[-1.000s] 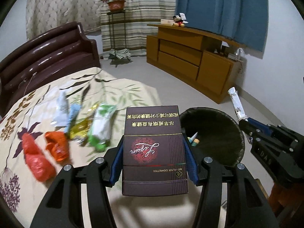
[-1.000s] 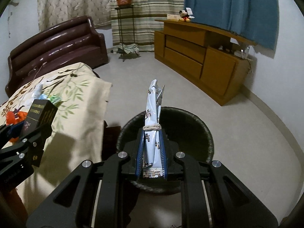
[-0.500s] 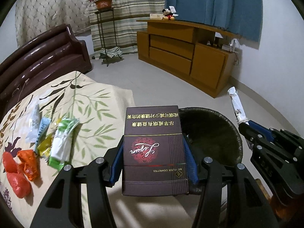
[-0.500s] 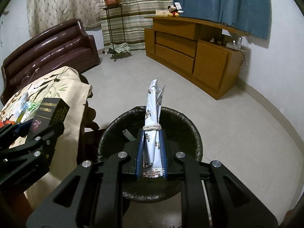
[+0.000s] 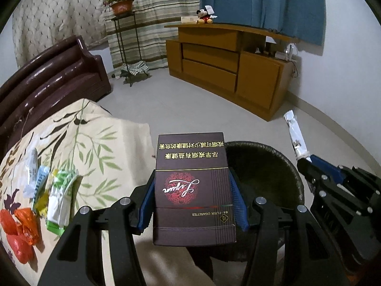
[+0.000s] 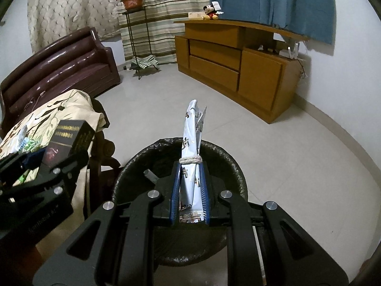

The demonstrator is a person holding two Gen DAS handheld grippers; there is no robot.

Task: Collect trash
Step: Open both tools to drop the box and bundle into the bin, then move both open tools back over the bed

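My left gripper (image 5: 191, 178) is shut on a dark maroon cigarette box (image 5: 193, 186), held at the near edge of the black-lined trash bin (image 5: 269, 166). The box (image 6: 69, 140) and left gripper (image 6: 51, 159) also show at the left of the right wrist view. My right gripper (image 6: 190, 169) is shut on a white patterned wrapper (image 6: 191, 147) tied with string, directly above the trash bin (image 6: 221, 164). That wrapper (image 5: 295, 135) sticks up at the right of the left wrist view. Some trash (image 6: 150, 175) lies inside the bin.
Several wrappers, green (image 5: 60, 197), orange (image 5: 20, 226) and pale blue (image 5: 41, 181), lie on the leaf-patterned cloth (image 5: 100, 147) at the left. A dark sofa (image 5: 52, 78), a plant stand (image 5: 126, 43) and a wooden cabinet (image 5: 228, 69) stand behind, across open floor (image 6: 262, 138).
Both grippers have moved right, away from the cloth-covered table and toward the bin, each keeping its hold. The wrappers on the cloth have slid toward the left edge of the left wrist view.
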